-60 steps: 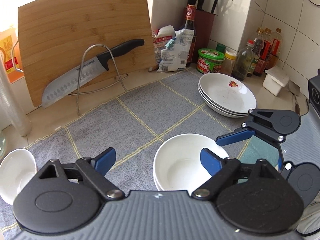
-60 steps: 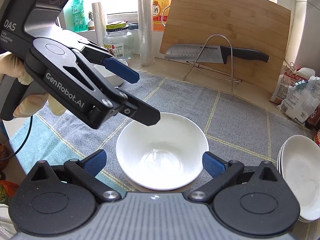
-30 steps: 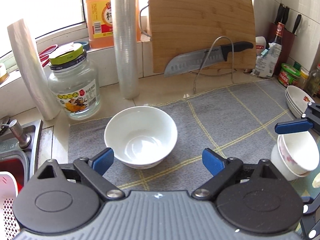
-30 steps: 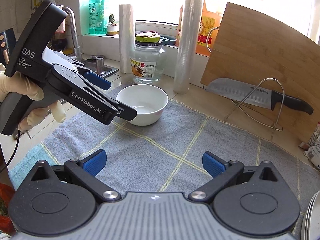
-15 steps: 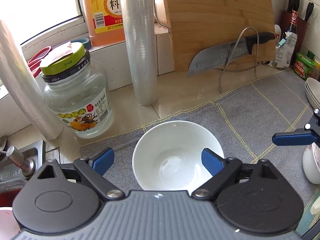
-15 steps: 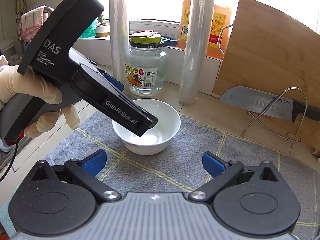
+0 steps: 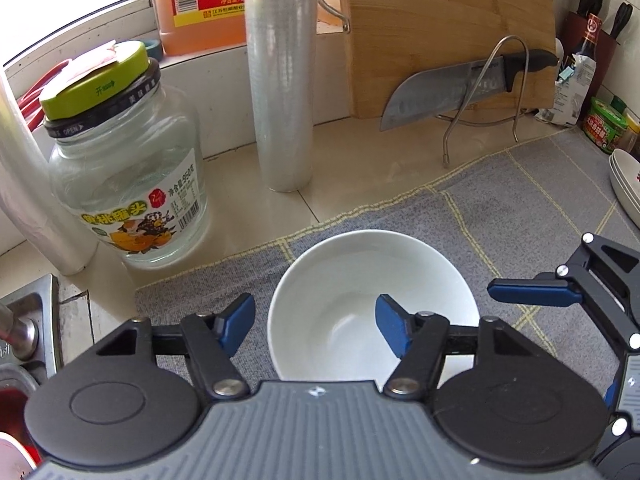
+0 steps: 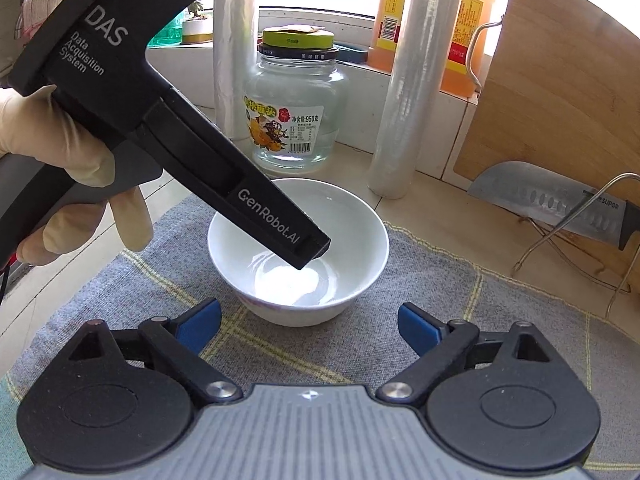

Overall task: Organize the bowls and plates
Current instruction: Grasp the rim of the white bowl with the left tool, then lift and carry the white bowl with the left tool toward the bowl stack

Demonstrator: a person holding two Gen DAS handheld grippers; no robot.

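A white bowl [image 7: 360, 280] stands upright on the grey checked cloth [image 7: 520, 208]. My left gripper [image 7: 314, 324] is over the bowl's left rim, jaws closing. One blue pad is outside the wall and the other inside the bowl, and a sliver of cloth still shows between the outer pad and the rim. In the right wrist view one of its fingers [image 8: 280, 220] dips into the bowl [image 8: 352, 240]. My right gripper [image 8: 310, 326] is just short of the bowl's near side. Its jaws are closing with nothing between them. One of its fingers [image 7: 536, 293] shows to the right of the bowl.
Behind the bowl stand a glass jar [image 7: 124, 184] with a green lid and a cling-film roll [image 7: 280, 80]. A knife [image 7: 460, 92] on a wire rack leans on a wooden cutting board [image 7: 440, 20]. Stacked plates [image 7: 628, 188] sit far right, a sink [image 7: 24, 328] at the left.
Both grippers came down and closer to the bowl. The left jaws narrowed from wide open to straddle the bowl's left rim. The right jaws narrowed somewhat.
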